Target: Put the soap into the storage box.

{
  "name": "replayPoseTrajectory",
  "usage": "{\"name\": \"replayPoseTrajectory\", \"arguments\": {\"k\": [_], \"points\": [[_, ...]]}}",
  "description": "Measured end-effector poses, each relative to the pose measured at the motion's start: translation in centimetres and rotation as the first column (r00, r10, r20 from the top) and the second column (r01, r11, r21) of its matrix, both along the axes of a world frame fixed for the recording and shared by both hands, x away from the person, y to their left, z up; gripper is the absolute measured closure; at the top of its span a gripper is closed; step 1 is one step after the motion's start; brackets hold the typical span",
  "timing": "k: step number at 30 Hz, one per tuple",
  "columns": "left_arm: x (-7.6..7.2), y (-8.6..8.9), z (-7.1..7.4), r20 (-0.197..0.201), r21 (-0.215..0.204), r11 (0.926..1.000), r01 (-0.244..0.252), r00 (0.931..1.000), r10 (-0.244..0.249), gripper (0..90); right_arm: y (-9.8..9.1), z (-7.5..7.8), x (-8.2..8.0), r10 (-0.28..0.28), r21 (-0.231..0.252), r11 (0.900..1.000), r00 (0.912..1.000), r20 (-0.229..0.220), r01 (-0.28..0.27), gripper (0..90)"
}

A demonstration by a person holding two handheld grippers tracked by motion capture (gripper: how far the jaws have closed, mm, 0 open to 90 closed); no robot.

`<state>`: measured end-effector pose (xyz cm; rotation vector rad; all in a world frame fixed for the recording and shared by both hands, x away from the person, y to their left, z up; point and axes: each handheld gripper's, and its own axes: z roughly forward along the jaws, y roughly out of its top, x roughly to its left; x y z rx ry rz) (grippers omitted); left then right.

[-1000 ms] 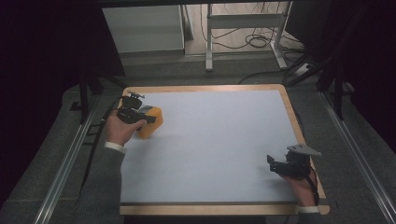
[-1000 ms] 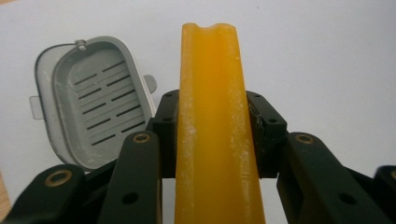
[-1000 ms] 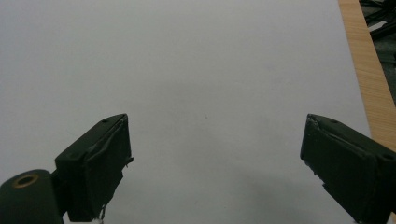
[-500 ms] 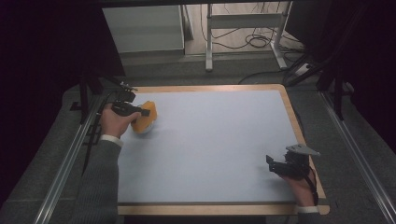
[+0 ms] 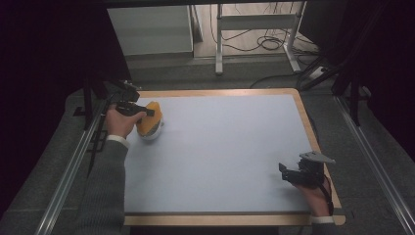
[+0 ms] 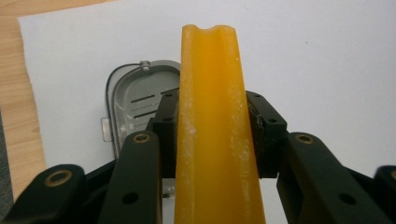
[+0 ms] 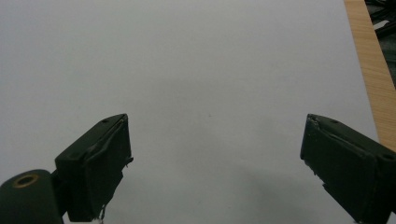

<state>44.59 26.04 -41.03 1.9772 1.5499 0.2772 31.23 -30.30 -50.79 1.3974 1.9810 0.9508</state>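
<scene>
My left gripper (image 5: 143, 112) is shut on an orange-yellow slab (image 5: 148, 121) near the table's far left corner. It holds the slab on edge, tilted up. In the left gripper view the slab (image 6: 212, 140) rises between the two black jaws, which clamp its sides. Under it on the white mat lies a grey rounded tray-like piece (image 6: 133, 100) with slots and a wire clip; in the high view this grey piece (image 5: 152, 135) peeks out below the slab. My right gripper (image 5: 286, 172) rests near the front right edge, open, with nothing between its fingers (image 7: 95, 163).
A white mat (image 5: 225, 147) covers the wooden table (image 5: 313, 132), whose rim shows around it. Metal rails run along both sides. Beyond the far edge stand a white cabinet (image 5: 151, 29) and a metal frame with cables on the floor.
The left gripper has moved toward the far left corner with the orange slab and tipped it up, so the grey piece beneath now shows. The right gripper has stayed put.
</scene>
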Motion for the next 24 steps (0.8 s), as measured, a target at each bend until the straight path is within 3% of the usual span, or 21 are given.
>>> {"name": "replayPoseTrajectory", "arguments": {"k": [9, 15, 24], "points": [[0.8, 0.4, -0.5, -0.008, -0.005, 0.9995, -0.030, 0.9995, 0.030, 61.1, 0.1, -0.1, 0.0, 0.001, -0.003, 1.0000, 1.0000, -0.003, -0.001, 8.5], [1.3, 0.2, -1.1, -0.014, 0.015, 0.9985, -0.052, 0.9985, 0.053, 61.1, 0.1, -0.1, 0.1, 0.002, -0.003, 1.0000, 1.0000, -0.003, -0.002, 8.5], [2.3, 0.3, -1.9, -0.004, -0.016, 0.9929, -0.118, 0.9930, 0.118, 61.1, 0.0, -0.1, 0.0, 0.002, 0.001, 1.0000, 1.0000, -0.003, -0.002, 8.5]]}}
